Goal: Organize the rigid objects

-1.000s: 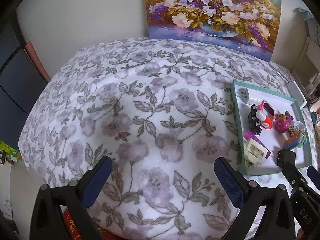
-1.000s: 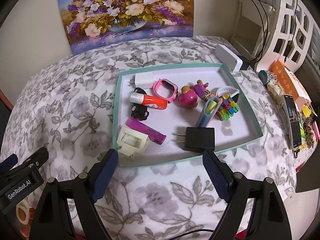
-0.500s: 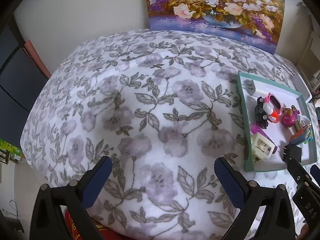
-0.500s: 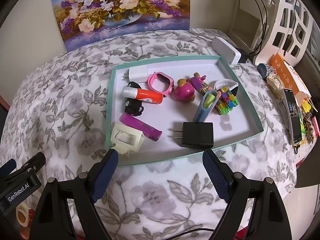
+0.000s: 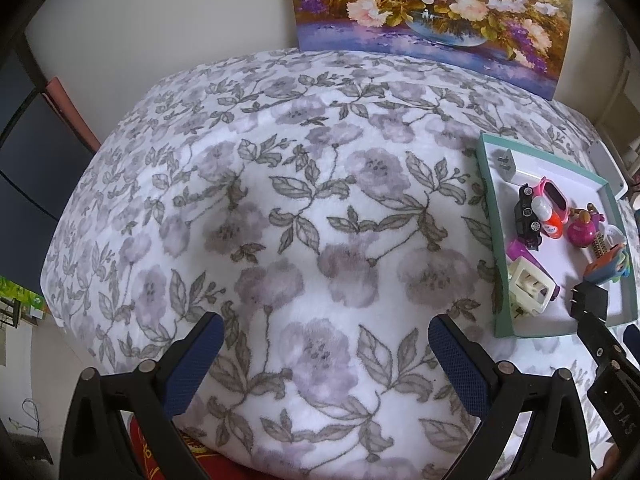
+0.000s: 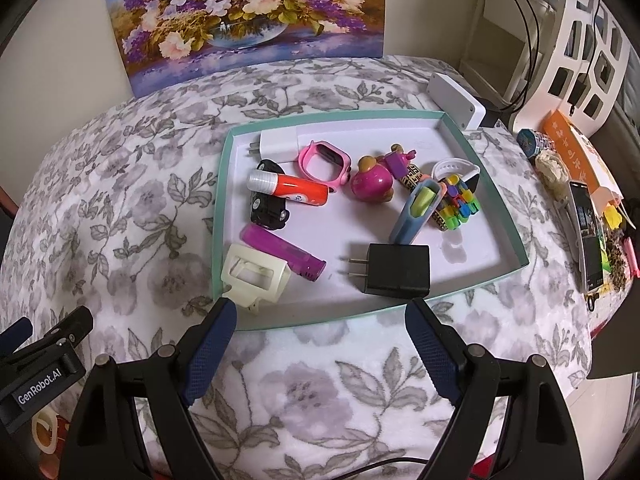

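A teal-rimmed white tray (image 6: 516, 236) lies on the floral blanket. Inside it are a black plug adapter (image 6: 398, 275), a cream socket piece (image 6: 256, 278), a purple tube (image 6: 285, 254), an orange glue stick (image 6: 289, 189), a black toy car (image 6: 267, 209), a pink watch (image 6: 325, 163), a magenta toy (image 6: 372, 184) and a white charger (image 6: 278, 145). My right gripper (image 6: 320, 354) stands open just short of the tray's near rim. My left gripper (image 5: 326, 364) is open over bare blanket, left of the tray (image 5: 486, 216).
A flower painting (image 6: 248, 20) leans on the back wall. A white box (image 6: 456, 100), an orange box (image 6: 576, 148), a phone (image 6: 586, 236) and other clutter lie right of the tray. White shelving (image 6: 576, 40) stands at far right. The blanket drops off at its left edge.
Both grippers have drawn back and risen a little, so the tray sits farther from the right gripper. The objects in the tray have not moved.
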Motion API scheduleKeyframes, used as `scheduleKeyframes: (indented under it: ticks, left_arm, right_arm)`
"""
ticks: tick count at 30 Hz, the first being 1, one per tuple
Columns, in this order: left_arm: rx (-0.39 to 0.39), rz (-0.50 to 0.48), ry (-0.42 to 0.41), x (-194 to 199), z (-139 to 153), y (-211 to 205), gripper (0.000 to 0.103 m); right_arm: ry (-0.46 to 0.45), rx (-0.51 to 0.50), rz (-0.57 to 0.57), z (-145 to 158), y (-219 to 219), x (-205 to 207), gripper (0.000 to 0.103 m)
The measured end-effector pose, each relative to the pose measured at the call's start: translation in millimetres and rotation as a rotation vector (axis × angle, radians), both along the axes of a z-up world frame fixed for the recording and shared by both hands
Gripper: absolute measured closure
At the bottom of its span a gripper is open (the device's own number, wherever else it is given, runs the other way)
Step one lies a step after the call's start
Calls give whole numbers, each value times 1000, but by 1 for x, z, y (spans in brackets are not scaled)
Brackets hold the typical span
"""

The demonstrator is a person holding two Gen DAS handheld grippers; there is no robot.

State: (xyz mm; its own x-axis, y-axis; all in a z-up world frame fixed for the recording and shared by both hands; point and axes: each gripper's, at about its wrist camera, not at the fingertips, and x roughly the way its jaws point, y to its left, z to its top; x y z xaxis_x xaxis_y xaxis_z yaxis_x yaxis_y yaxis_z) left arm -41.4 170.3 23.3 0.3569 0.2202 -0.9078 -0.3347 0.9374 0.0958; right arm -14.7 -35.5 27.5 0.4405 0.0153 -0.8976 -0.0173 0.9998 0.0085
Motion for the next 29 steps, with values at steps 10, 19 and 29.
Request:
scheduleKeyframes:
  ticks: [10,19,29]
  left_arm:
    - [-7,1,7,0,-2,1,0]
    - [-7,1,8,0,-2,1,0]
    - [-9,2,8,0,-2,1,0]
  right_arm:
    - [0,0,33,-1,5,0,16]
    - [12,-8,21,-3,4,1,16]
    - [-14,17,19,0,3,-3,16]
